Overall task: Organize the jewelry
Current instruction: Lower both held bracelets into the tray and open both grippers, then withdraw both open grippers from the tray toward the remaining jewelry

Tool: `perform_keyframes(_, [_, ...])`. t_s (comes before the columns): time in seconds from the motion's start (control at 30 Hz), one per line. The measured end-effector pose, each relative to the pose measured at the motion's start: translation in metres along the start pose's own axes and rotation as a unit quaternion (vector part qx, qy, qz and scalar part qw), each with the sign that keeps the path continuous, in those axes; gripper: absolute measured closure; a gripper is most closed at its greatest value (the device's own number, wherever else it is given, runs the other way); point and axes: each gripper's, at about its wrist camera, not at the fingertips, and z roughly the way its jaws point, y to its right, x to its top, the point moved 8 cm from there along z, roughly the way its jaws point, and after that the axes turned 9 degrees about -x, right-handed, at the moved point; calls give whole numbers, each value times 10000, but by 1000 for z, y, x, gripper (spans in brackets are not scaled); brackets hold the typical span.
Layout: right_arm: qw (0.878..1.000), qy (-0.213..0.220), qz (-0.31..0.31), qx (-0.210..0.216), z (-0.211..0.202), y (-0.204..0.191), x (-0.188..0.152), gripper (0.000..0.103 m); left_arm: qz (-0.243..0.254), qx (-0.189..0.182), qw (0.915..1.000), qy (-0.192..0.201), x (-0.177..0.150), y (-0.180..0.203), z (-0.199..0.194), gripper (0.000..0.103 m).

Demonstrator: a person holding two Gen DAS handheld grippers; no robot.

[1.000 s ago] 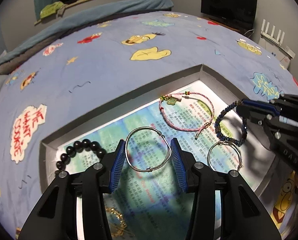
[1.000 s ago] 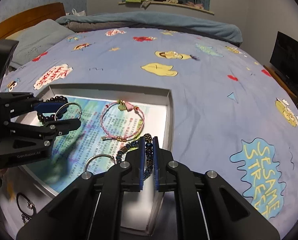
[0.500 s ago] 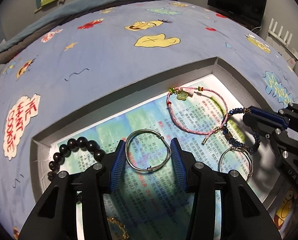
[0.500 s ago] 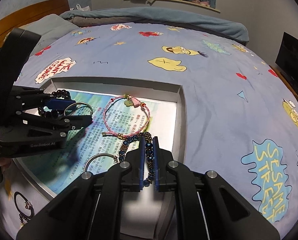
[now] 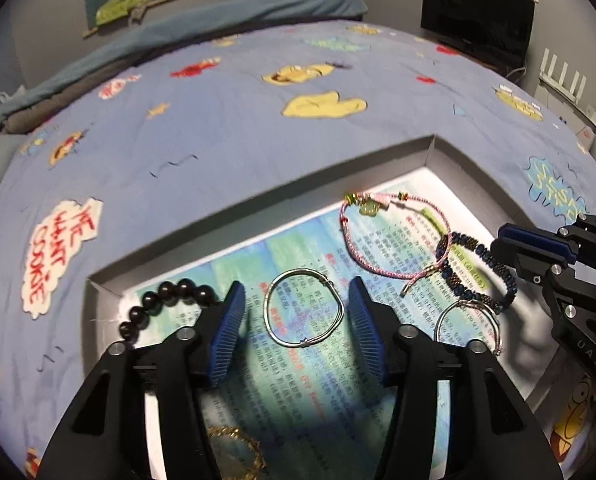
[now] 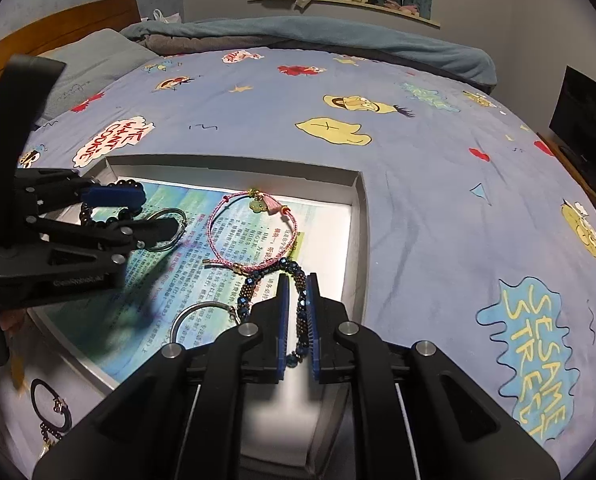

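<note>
A shallow grey box (image 5: pixel 258 196) lined with printed paper lies on the bed. My left gripper (image 5: pixel 296 316) is open, its jaws standing clear on either side of a silver wire bangle (image 5: pixel 304 310) that lies on the paper. My right gripper (image 6: pixel 298 312) has its jaws slightly apart around the dark blue beaded bracelet (image 6: pixel 304 300), which rests on the box floor (image 5: pixel 474 272). In the box also lie a pink cord bracelet (image 5: pixel 390 236), a second silver bangle (image 5: pixel 468 322) and a black bead bracelet (image 5: pixel 166 304).
A gold chain (image 5: pixel 238 452) lies under my left gripper's body. A dark bracelet (image 6: pixel 52 412) lies on the sheet outside the box at the left. The blue cartoon bedsheet (image 6: pixel 418 200) surrounds the box. A TV (image 5: pixel 478 20) stands at the far right.
My left gripper opened wider and let go of the silver bangle, which now lies free. My right gripper lowered the blue bracelet into the box and its jaws parted slightly.
</note>
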Motion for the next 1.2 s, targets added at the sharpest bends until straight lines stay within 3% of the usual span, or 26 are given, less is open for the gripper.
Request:
perform_keyframes(0.37, [10000,44,39,-6,-22,2,-5,93,-107,58,9997,225,-8,0,-41,42])
perform_keyframes(0.4, [10000,40,70,-3,-24,3,-5,89,-140,57,9996,257,-10,-1,-46,42])
perform_keyframes(0.47, [9999,44,111,17,-28,4,-7,61,-167,75,9994,301,-14,-3,-52,32])
perform_keyframes(0.53, [9999,84,102,27,-32,3,-7,57,-226,181,9988,390,-17,-6,-59,25])
perform_keyframes(0.6, [9999,92,98,36,-37,2,-8,47,-290,269,9984,415,-20,-11,-64,25])
perform_keyframes(0.77, [9998,178,121,0,-50,2,-10,14,-384,408,9969,560,-26,-18,-81,16])
perform_keyframes(0.87, [9997,206,149,-64,-55,4,-12,6,-444,387,9967,556,-31,-20,-85,10])
perform_keyframes(1.2, [9993,201,240,-205,-72,13,-23,6,-362,513,9956,693,-51,-17,-113,9])
